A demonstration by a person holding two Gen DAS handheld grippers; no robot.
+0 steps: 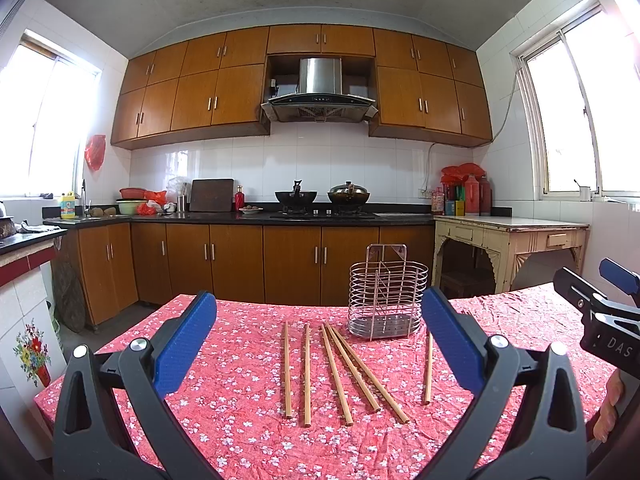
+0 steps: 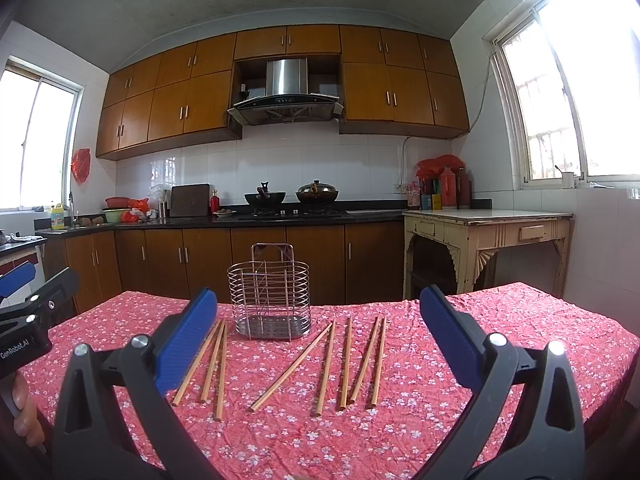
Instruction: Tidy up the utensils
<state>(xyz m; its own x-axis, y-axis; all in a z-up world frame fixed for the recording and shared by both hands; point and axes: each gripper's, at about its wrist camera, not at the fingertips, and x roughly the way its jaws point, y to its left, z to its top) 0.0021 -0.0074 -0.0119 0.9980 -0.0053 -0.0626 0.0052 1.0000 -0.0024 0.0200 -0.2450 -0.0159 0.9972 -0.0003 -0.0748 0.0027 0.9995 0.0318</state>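
Our left gripper point(image 1: 316, 340) and right gripper point(image 2: 318, 338) gape wide, empty. Pale wooden chopsticks point(image 2: 326, 366) (slim, loose) lie lengthwise, far ends toward the wire caddy point(image 2: 269, 294).

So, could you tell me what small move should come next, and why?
Probably lower the right hand-held gripper onto the nearest chopstick. Both grippers are open and empty, every chopstick lies on the tablecloth, and the wire holder stands empty behind them.

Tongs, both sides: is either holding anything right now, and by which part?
Nothing is held. The left tongs and right tongs are both open and empty; the chopsticks all lie on the tablecloth by the rack.
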